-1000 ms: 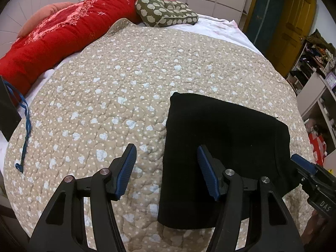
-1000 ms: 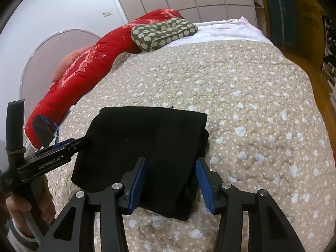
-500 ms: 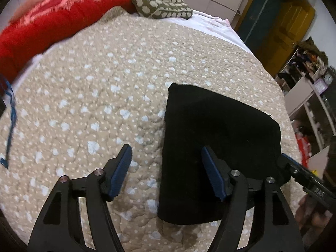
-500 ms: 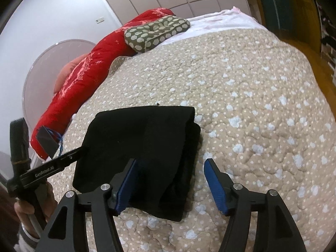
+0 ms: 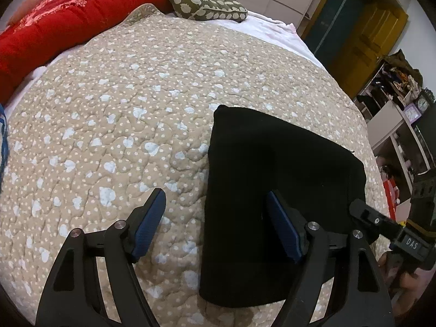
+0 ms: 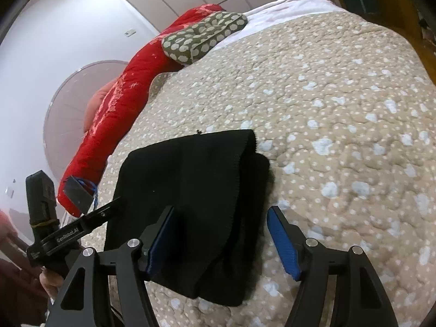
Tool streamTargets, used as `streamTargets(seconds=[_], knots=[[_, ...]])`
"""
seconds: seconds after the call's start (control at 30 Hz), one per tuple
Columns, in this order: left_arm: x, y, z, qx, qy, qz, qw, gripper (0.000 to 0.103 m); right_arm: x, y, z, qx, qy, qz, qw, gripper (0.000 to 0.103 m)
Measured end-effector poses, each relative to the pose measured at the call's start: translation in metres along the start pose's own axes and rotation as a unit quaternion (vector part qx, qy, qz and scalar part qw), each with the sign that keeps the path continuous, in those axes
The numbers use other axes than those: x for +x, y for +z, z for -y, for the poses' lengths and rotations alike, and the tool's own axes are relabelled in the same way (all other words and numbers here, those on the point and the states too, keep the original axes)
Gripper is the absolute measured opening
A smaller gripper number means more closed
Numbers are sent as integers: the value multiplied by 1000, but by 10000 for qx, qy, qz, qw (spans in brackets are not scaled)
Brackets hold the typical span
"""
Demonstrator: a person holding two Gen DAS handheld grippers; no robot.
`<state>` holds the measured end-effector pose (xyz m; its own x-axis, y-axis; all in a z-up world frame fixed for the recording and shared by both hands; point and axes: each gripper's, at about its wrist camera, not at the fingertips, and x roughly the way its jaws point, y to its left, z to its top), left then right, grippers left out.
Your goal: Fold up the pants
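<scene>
Folded black pants (image 5: 275, 190) on quilt (image 5: 136, 109), both hand-held grippers just spread, holding nothing

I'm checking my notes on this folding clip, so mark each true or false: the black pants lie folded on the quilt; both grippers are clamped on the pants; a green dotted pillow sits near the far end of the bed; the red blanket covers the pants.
1. True: the pants lie folded on the quilt.
2. False: the left gripper and right gripper are open, their jaws just widened.
3. True: the pillow.
4. False: the red blanket lies along the bed's edge, apart.
</scene>
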<state>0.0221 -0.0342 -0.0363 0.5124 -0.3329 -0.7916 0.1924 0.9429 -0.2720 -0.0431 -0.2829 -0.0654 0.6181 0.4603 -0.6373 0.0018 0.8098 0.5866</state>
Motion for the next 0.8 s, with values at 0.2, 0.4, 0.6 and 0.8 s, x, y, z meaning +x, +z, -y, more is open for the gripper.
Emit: streamTargets(seconds=[0.2, 0.4, 0.6, 0.8], knots=[[7, 2, -2, -68, -69, 5, 10000, 86, 13, 1, -5, -70, 10, -35, 10000, 72], [14, 7, -4, -99, -165, 3, 9998, 89, 18, 4, -4, -152, -4, -19, 9999, 76], [19, 6, 0, -167, -269, 88, 9995, 89, 24, 3, -9, -220, -69, 102, 9997, 78], [12, 4, 23, 172, -333, 171, 9992, 57, 14, 5, -16, -390, -164, 299, 9987, 46]])
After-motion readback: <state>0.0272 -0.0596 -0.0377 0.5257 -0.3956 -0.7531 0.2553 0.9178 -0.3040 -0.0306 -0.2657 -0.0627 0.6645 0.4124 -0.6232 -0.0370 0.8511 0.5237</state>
